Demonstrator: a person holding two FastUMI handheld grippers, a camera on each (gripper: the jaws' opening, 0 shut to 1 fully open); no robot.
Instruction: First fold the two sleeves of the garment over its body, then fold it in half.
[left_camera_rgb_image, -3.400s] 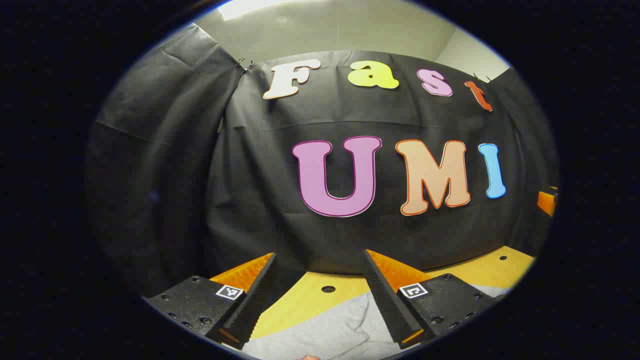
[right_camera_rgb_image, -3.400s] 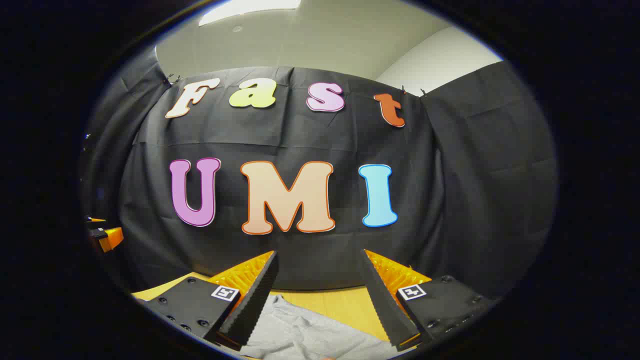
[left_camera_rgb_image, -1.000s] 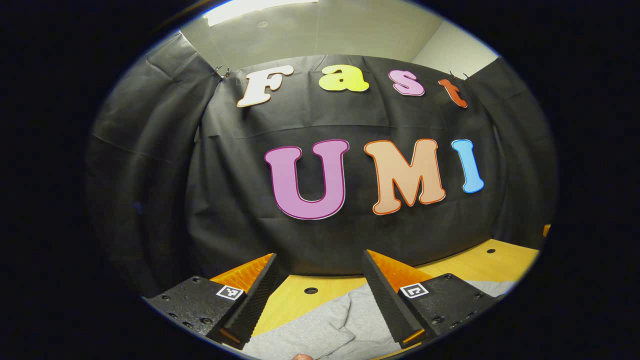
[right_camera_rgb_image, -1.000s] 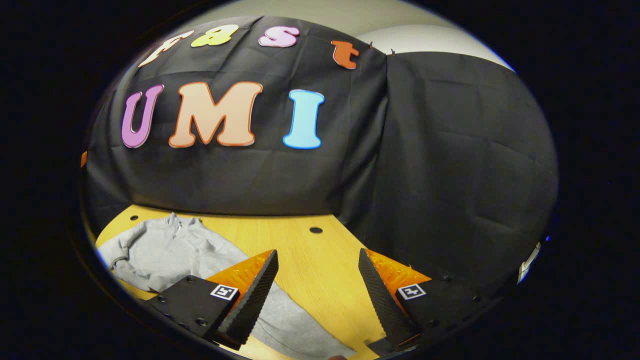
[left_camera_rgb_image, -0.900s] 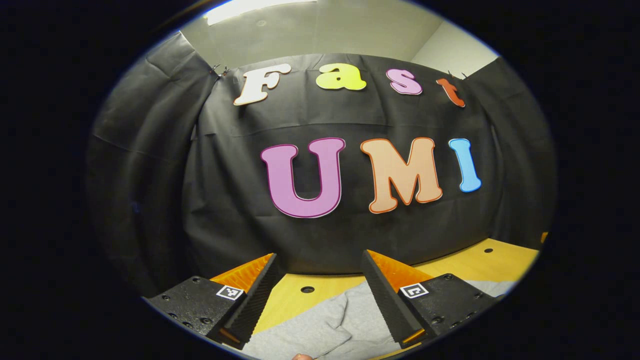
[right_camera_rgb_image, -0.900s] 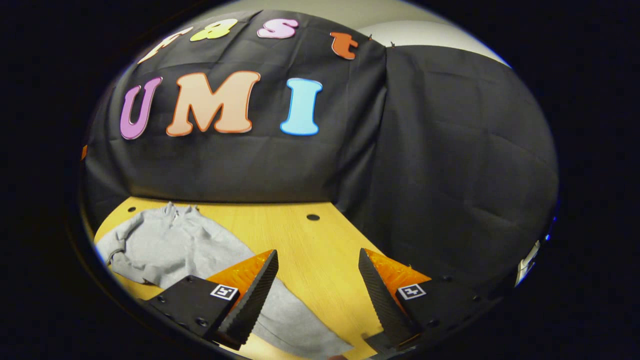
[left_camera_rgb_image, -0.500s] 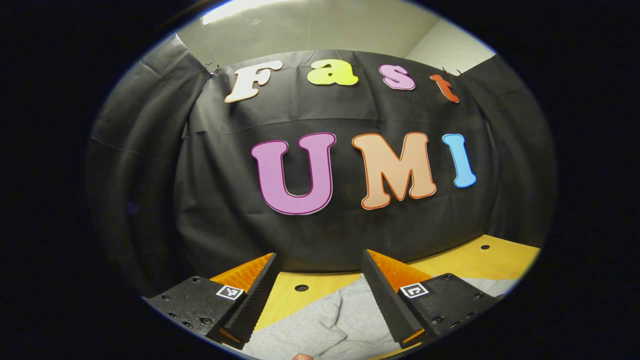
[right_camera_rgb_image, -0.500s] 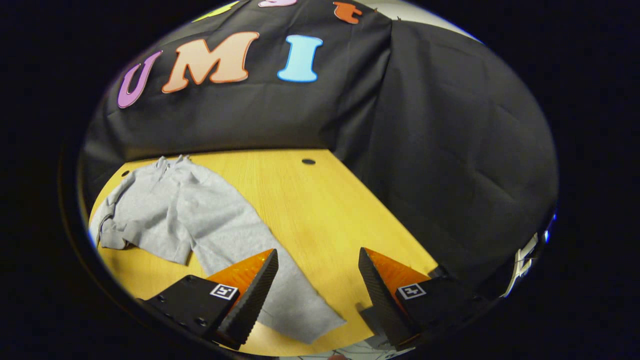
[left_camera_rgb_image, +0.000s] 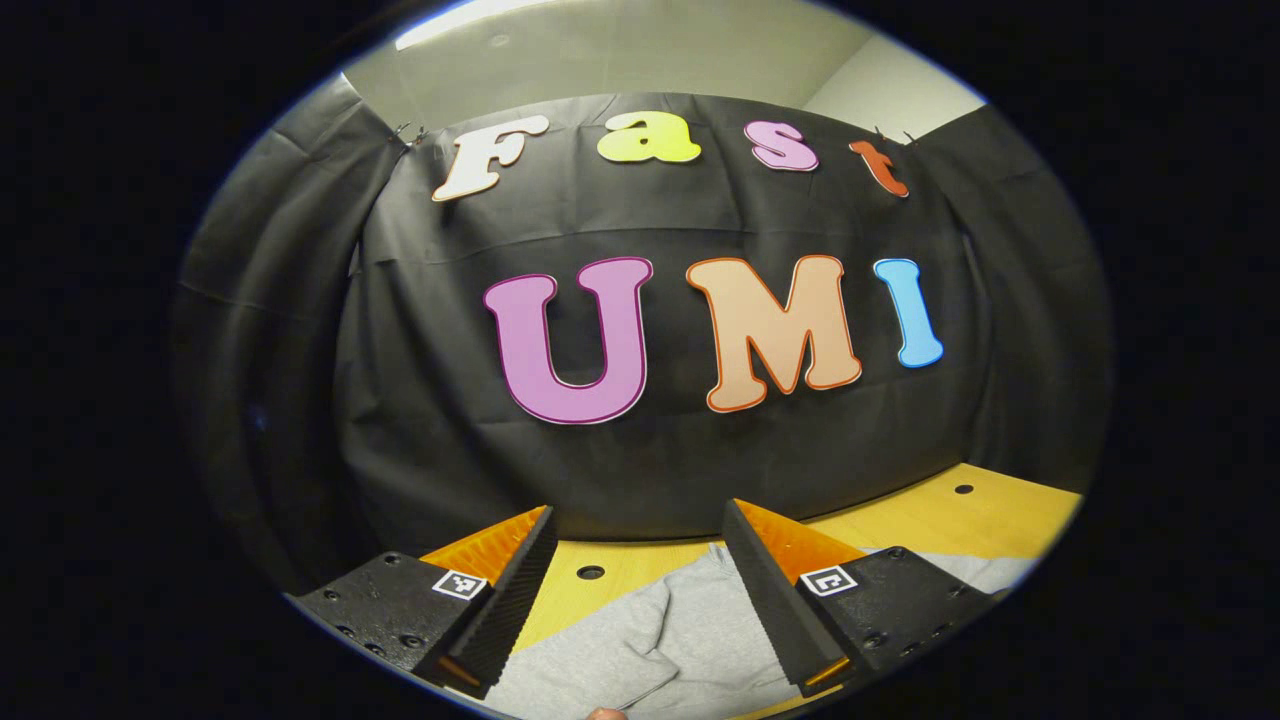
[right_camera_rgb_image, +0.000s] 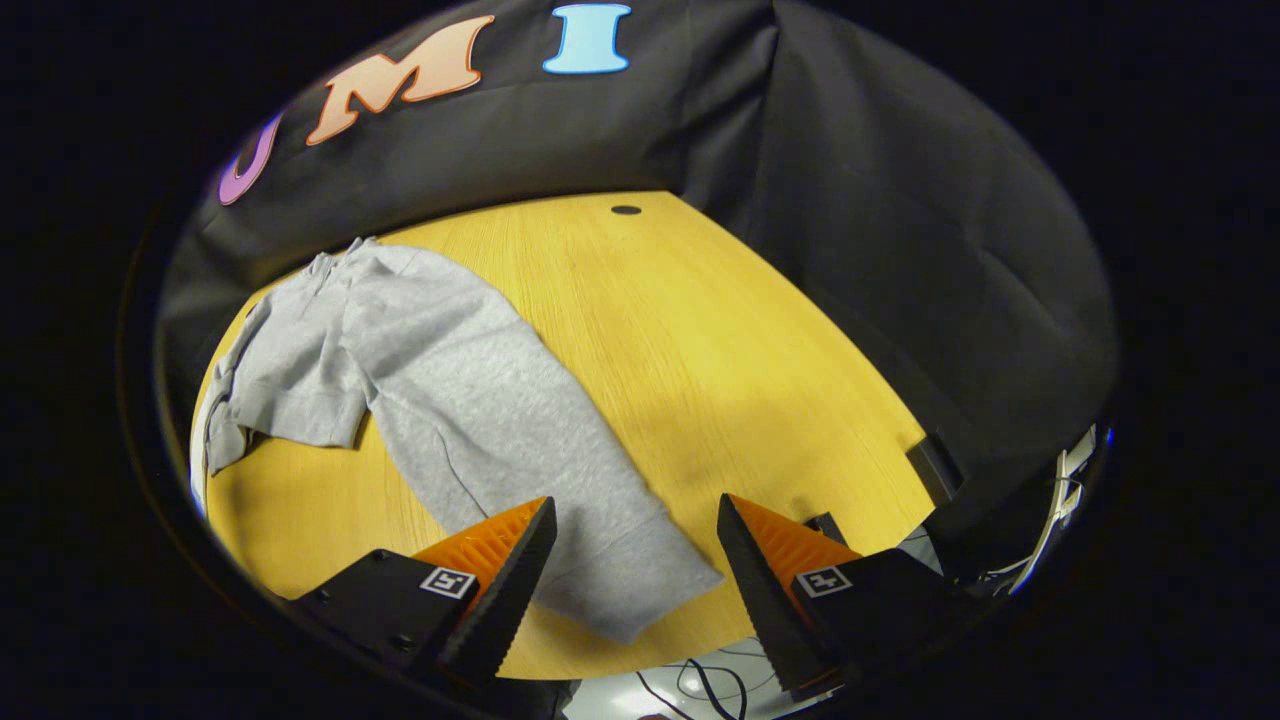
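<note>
Tipped downward since 0.5 s ago, the right gripper (right_camera_rgb_image: 627, 560) hangs wide over a sleeve end of the grey garment (right_camera_rgb_image: 440, 390) by the desk (right_camera_rgb_image: 720, 330) edge; the left gripper (left_camera_rgb_image: 637, 570) hovers wide. Step 1: pinch that cuff next.

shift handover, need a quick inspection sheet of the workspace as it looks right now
Surface: yellow wooden table with small round holes, one near the back edge.
Job's things: grey garment lying spread on the table, one long sleeve stretched toward the right hand-held gripper, nothing folded over the body yet.
Clutter: nothing seen on the table.
Grippers: right hand-held gripper open, hovering over the sleeve's cuff end, not touching it as far as can be told; left hand-held gripper open, above another part of the garment.
Cables: loose cables below the table's near edge; more at the right.
Surroundings: black cloth wall, pale ceiling.
</note>
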